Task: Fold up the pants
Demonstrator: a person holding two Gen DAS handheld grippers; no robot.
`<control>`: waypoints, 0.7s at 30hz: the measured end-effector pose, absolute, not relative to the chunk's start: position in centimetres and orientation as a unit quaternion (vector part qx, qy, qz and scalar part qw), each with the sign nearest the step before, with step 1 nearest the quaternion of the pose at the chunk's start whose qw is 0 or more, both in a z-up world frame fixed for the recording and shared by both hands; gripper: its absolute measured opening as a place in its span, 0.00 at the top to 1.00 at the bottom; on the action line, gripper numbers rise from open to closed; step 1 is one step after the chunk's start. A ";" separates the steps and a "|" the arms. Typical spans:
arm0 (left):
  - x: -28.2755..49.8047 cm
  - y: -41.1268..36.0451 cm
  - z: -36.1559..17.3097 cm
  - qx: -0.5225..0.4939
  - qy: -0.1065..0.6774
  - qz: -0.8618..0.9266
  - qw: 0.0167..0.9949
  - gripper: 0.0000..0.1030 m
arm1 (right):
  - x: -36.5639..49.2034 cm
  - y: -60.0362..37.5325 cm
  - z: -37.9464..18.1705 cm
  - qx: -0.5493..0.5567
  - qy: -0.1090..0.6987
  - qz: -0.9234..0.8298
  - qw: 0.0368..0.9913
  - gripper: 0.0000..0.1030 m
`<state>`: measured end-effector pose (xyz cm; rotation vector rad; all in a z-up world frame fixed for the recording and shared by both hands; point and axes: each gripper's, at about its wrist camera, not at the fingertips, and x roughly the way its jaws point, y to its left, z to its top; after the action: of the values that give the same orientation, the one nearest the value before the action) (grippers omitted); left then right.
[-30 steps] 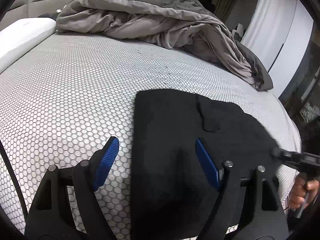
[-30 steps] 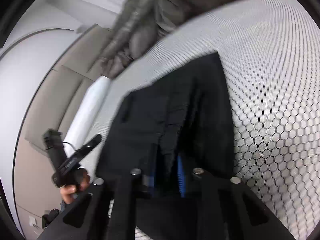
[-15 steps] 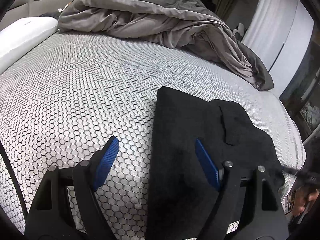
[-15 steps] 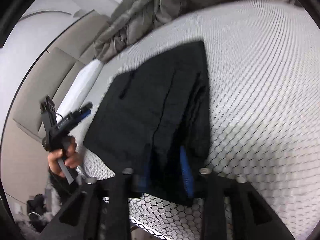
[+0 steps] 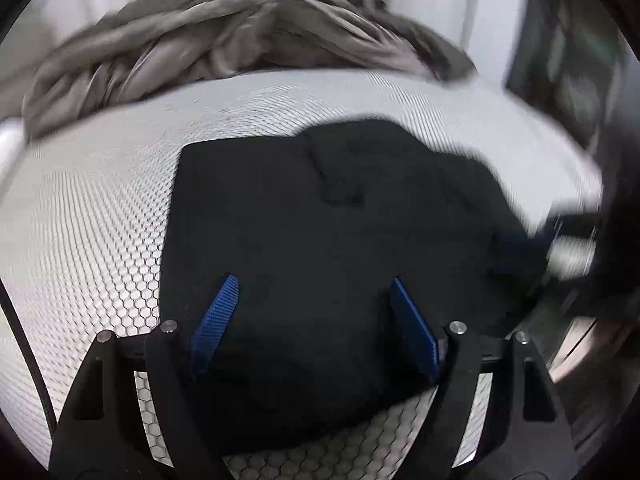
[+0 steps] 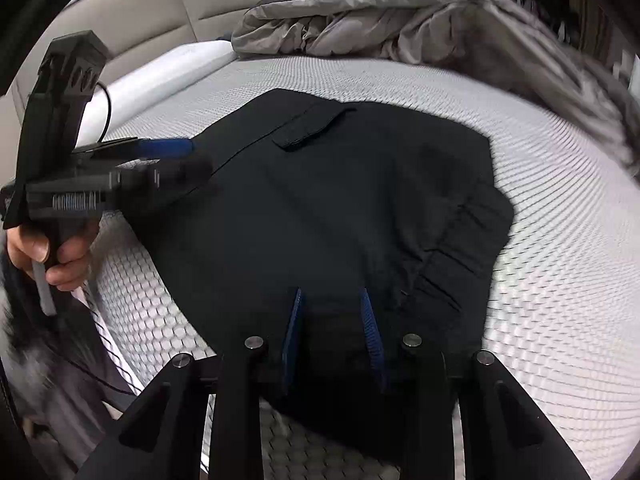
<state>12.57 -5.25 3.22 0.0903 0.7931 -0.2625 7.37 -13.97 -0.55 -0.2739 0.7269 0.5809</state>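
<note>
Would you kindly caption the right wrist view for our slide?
Right gripper poised, fingers apart, over folded black pants on the honeycomb-patterned bed; left gripper alongside.

- A bedroom in a home.
- A bed (image 6: 540, 280) with a honeycomb-patterned cover lies under both tongs.
- A crumpled grey duvet (image 6: 380, 12) is heaped beyond them.
- A padded beige headboard (image 6: 168, 12) and white pillow (image 6: 168, 76) stand far left.

Both wrist views close, angled down, sharing folded pants (image 5: 320, 220)
</note>
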 end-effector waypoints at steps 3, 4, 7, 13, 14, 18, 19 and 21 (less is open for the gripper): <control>11.5 -6.4 3.5 0.038 0.376 -0.174 0.909 0.26 | 6.6 -14.7 1.0 -0.101 0.311 0.283 0.902 0.69; 11.4 -7.0 3.5 0.030 0.375 -0.197 0.905 0.26 | 6.9 -14.2 1.3 -0.087 0.303 0.283 0.906 0.69; 12.1 -9.1 2.5 0.070 0.378 -0.196 0.902 0.26 | 9.1 -11.7 0.4 -0.074 0.302 0.283 0.907 0.69; 12.0 -5.9 1.4 0.072 0.406 -0.182 0.893 0.26 | 10.5 -10.5 -1.4 -0.188 0.319 0.241 0.897 0.68; 11.9 -5.1 1.4 0.070 0.412 -0.184 0.890 0.26 | 10.3 -11.6 -1.2 -0.187 0.319 0.238 0.898 0.70; 11.2 -3.0 2.5 0.057 0.407 -0.184 0.893 0.26 | 9.1 -14.8 -0.1 -0.164 0.316 0.229 0.906 0.67; 11.3 -2.7 3.2 0.043 0.397 -0.188 0.897 0.27 | 8.8 -15.0 0.5 -0.151 0.305 0.237 0.910 0.66; 12.4 -2.7 4.4 0.017 0.370 -0.190 0.909 0.26 | 9.4 -15.1 1.0 -0.109 0.290 0.258 0.915 0.62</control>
<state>12.36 -2.67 4.35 0.0350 0.7627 -0.3927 9.35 -15.07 0.99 -0.2248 0.5969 0.5301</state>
